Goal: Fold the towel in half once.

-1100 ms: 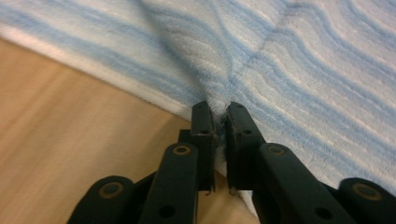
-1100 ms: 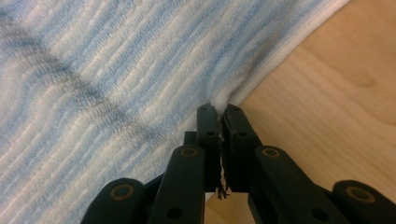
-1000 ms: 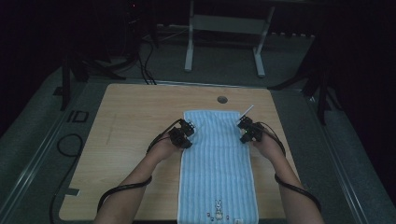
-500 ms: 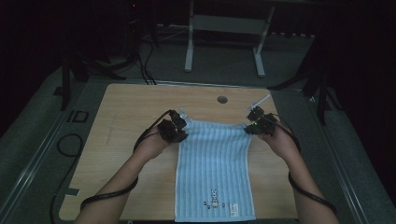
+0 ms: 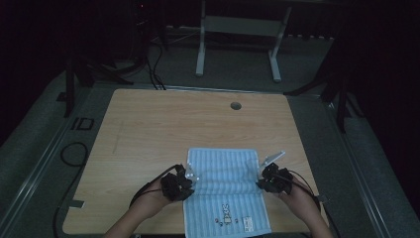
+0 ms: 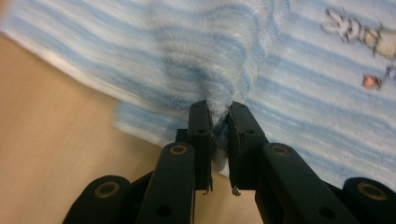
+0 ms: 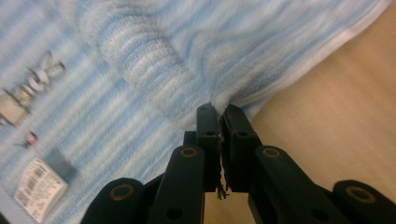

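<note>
Wooden table (image 5: pixel 148 129) carries a blue striped towel (image 5: pixel 225 173) close to the person's edge, and the room behind it is dark. Nearest to the person, the lower part of the towel lies flat with small printed figures (image 5: pixel 225 217) and a label (image 5: pixel 249 224); its bottom border reaches the table edge. Over this part the far half is folded toward the person. The left gripper (image 5: pixel 184 184) is clamped on the towel's left corner, and its jaws have just been opening a little, yet cloth sits pinched between them in the left gripper view (image 6: pixel 219 135). The right gripper (image 5: pixel 263 182) is closed tight on the right corner (image 7: pixel 219 119). Probably both corners are held so that the fold comes down even and the borders meet. Beyond the towel the wood is bare up to a round hole (image 5: pixel 236 105), which gives free room, and left of the towel also; on its right side the table edge is near
</note>
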